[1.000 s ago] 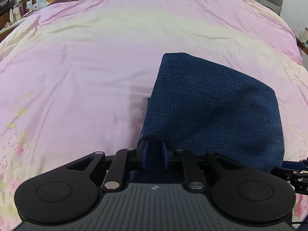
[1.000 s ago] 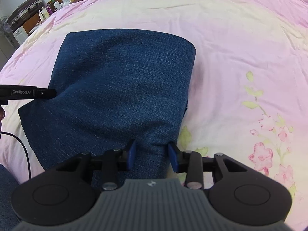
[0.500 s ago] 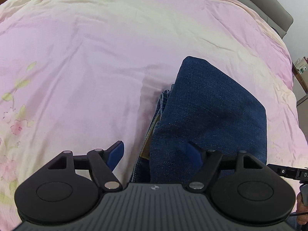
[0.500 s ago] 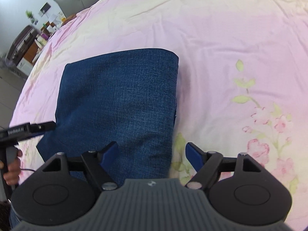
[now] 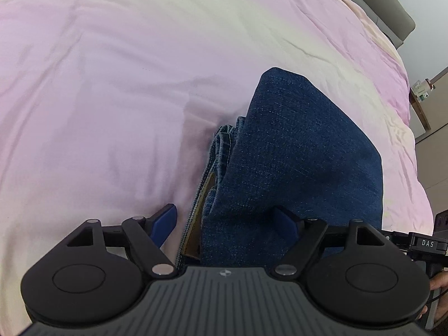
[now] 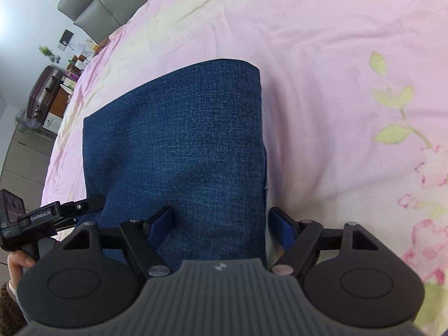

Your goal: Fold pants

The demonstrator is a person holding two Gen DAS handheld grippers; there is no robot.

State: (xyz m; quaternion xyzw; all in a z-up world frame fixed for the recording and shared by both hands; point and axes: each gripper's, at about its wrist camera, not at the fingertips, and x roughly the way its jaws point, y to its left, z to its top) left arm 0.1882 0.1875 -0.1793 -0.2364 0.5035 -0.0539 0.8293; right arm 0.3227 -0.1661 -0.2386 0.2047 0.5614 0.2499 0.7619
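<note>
The dark blue jeans [image 5: 302, 151] lie folded into a compact rectangle on the pink bedspread [image 5: 112, 84]; they also show in the right wrist view [image 6: 179, 145]. Layered hems and the waistband show along their left edge in the left wrist view. My left gripper [image 5: 228, 221] is open, its jaws spread over the near left corner of the jeans, holding nothing. My right gripper [image 6: 224, 221] is open over the near right corner, also empty. The left gripper's tip [image 6: 84, 204] shows at the left of the right wrist view.
The bedspread [image 6: 336, 56] has pink flower prints [image 6: 428, 224] at the near right. A grey headboard [image 5: 386, 5] stands at the far end. A bedside stand with a suitcase [image 6: 42, 95] and small items is beyond the bed's left side.
Both grippers opened and let go of the jeans' near edge, then lifted back and tilted. The jeans now lie flat, folded.
</note>
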